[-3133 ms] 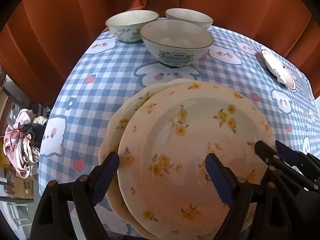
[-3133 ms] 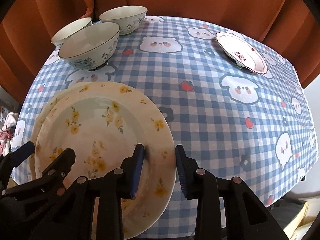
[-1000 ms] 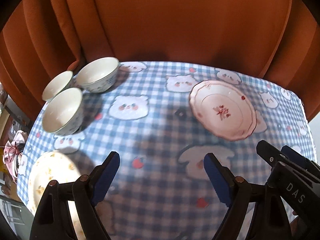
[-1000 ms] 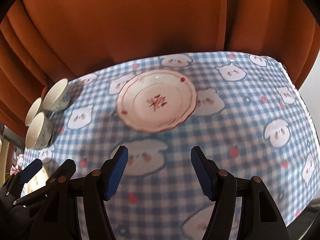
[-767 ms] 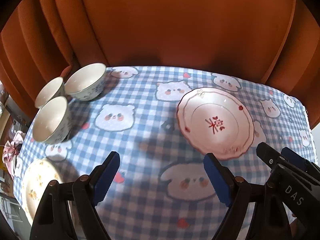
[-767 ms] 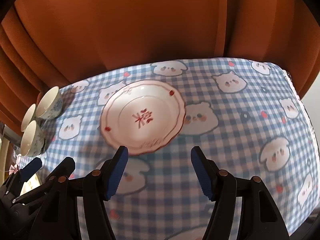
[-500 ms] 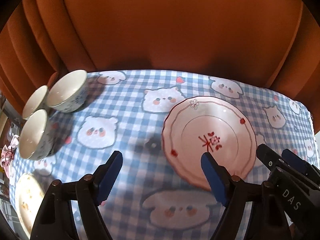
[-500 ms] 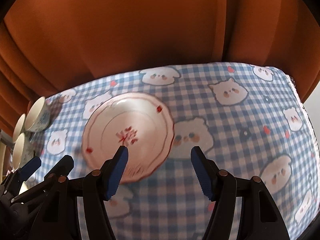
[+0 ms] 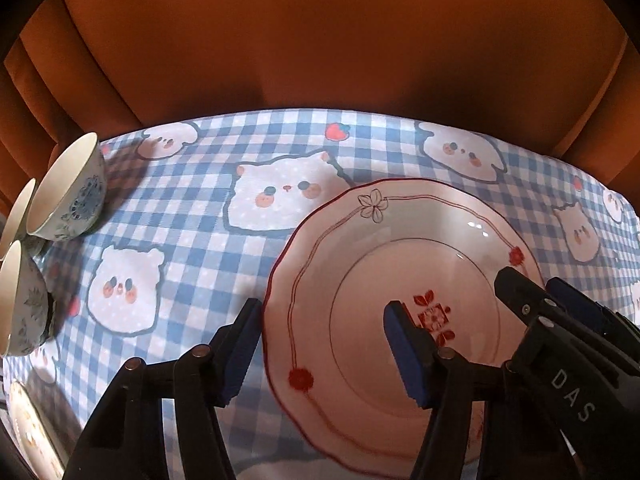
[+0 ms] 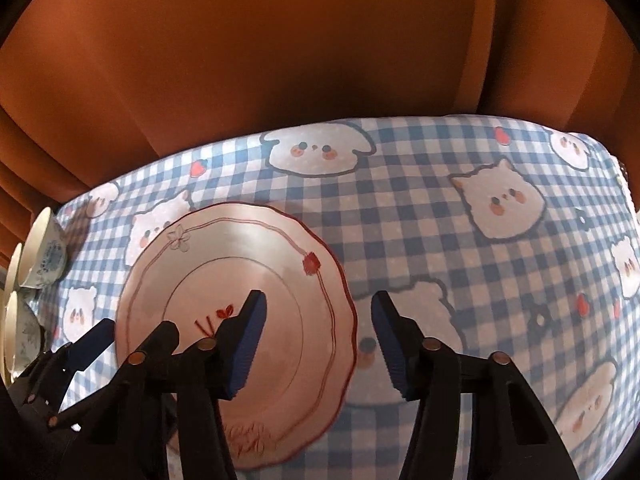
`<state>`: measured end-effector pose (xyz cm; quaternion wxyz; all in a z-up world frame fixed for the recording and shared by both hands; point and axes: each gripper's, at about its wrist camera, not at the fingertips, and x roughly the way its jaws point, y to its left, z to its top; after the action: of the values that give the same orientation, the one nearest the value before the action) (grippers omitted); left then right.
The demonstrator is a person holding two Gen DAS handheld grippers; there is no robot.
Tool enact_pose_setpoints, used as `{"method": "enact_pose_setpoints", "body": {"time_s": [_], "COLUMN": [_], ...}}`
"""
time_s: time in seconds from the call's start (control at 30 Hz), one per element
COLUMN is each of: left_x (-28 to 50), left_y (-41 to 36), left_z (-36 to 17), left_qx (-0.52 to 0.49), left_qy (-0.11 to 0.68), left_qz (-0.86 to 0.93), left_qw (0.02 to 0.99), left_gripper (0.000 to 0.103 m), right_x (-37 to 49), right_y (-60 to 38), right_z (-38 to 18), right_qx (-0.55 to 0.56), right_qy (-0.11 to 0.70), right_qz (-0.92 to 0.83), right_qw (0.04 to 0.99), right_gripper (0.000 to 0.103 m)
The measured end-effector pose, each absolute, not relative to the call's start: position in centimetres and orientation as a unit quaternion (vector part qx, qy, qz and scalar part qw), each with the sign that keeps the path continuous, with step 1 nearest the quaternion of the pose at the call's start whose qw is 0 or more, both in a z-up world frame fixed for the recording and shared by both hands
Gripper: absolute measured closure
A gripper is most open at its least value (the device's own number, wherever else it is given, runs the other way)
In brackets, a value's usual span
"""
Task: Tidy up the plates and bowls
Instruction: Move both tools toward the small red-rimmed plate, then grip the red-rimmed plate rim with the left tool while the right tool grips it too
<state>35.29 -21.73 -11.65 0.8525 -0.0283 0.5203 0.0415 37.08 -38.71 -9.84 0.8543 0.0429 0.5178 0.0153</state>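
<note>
A pink plate (image 9: 384, 280) with a red wavy rim and a red centre mark lies flat on the checked tablecloth (image 9: 192, 216); it also shows in the right wrist view (image 10: 248, 264). My left gripper (image 9: 324, 344) is open, its jaws either side of the plate's left rim. My right gripper (image 10: 316, 340) is open, its jaws either side of the plate's right rim. Neither holds anything. Three white bowls with blue patterns (image 9: 68, 192) stand at the table's far left. A yellow floral plate (image 9: 24, 432) peeks in at the lower left.
An orange curtain (image 9: 320, 40) hangs close behind the table's far edge. The tablecloth's right side (image 10: 520, 240) shows only printed animal faces. The right gripper's body (image 9: 568, 344) appears at the right of the left wrist view.
Both grippers left the yellow floral plates, moved right across the table and closed in on the pink plate, which now fills the views. Both stay open.
</note>
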Motion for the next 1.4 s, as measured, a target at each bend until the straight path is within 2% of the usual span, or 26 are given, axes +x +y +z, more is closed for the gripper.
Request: {"method": "enact_pose_setpoints", "body": {"time_s": [0.2, 0.47, 1.07, 1.4], "left_x": [35.9, 34.6, 24.4, 23.4], "left_y": [-21.6, -21.2, -18.9, -19.4], "left_z": [-12.2, -12.0, -11.3, -11.7], "left_qx": [-0.019, -0.012, -0.055, -0.022], "left_qy": [0.526, 0.536, 0.575, 0.576], "left_qz": [0.040, 0.031, 0.026, 0.026], "left_qw": [0.849, 0.844, 0.816, 0.817], "left_gripper": [0.043, 0.045, 0.046, 0.046], "right_x": [38.5, 37.5, 26.5, 25.0], "right_y": [-38.6, -37.9, -36.2, -35.9], "right_z": [-11.2, -11.1, -10.8, -11.1], "right_qx": [0.050, 0.040, 0.016, 0.015], "right_qy": [0.533, 0.538, 0.577, 0.583], "right_qz": [0.024, 0.016, 0.021, 0.024], "right_qw": [0.844, 0.842, 0.816, 0.812], "right_gripper": [0.056, 0.056, 0.056, 0.056]}}
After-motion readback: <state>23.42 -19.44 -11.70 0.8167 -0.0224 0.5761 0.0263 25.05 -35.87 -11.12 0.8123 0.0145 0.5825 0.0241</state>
